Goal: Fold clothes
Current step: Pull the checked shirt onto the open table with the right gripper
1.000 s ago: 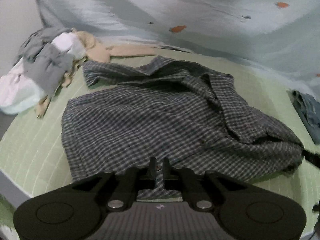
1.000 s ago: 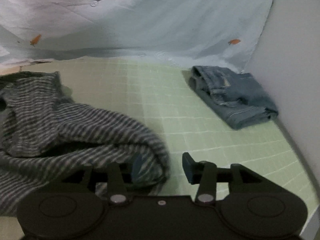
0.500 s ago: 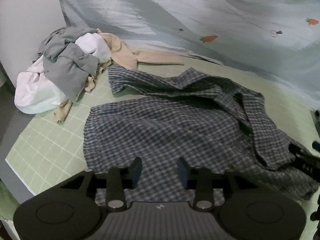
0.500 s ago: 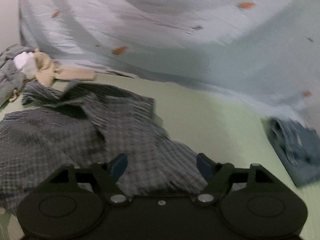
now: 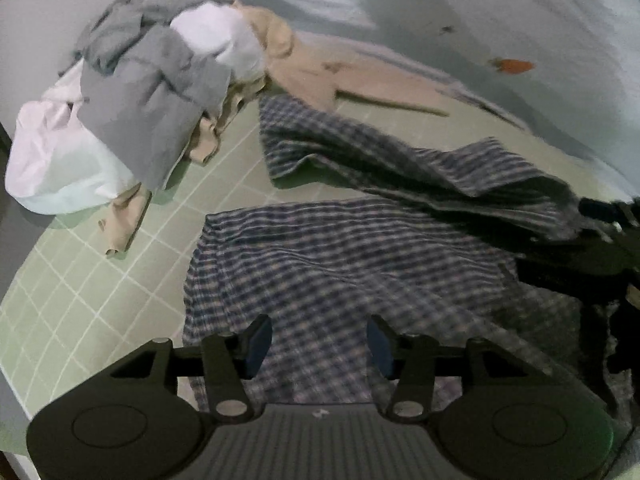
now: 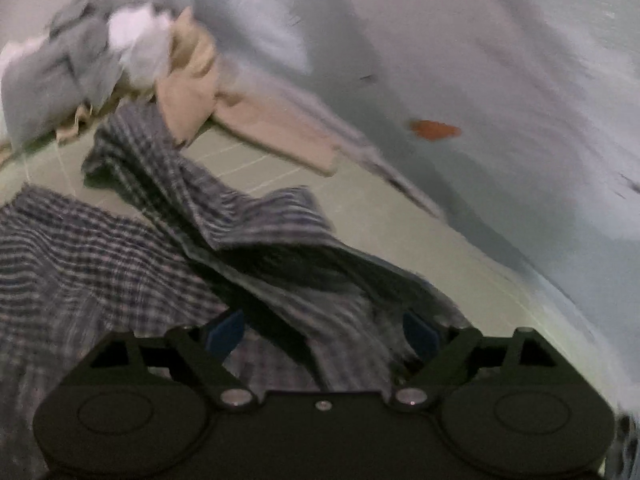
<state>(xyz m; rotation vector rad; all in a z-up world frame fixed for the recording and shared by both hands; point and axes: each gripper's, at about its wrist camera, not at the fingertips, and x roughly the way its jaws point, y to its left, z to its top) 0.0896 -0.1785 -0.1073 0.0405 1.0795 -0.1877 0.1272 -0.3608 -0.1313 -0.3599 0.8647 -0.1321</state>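
On the green grid mat [image 5: 100,312]: plaid shirt [image 5: 360,272] lies spread, body flat, one sleeve [image 5: 360,148] stretched toward the pile of unfolded clothes [image 5: 140,92].
Left gripper [image 5: 316,340]: jaws opening, apart above the shirt's near hem; blue pads clear of the cloth, nothing pinched.
Right gripper [image 6: 324,330]: jaws opening wide, straddling a raised ridge of fabric without pressing it.
Why so: both tools look released, likely repositioning for a new hold before a fold.
Shirt's look: dark blue-grey check, rumpled, collar side humped up, not yet folded.
Backdrop: pale sheet with orange motifs [image 6: 434,130].
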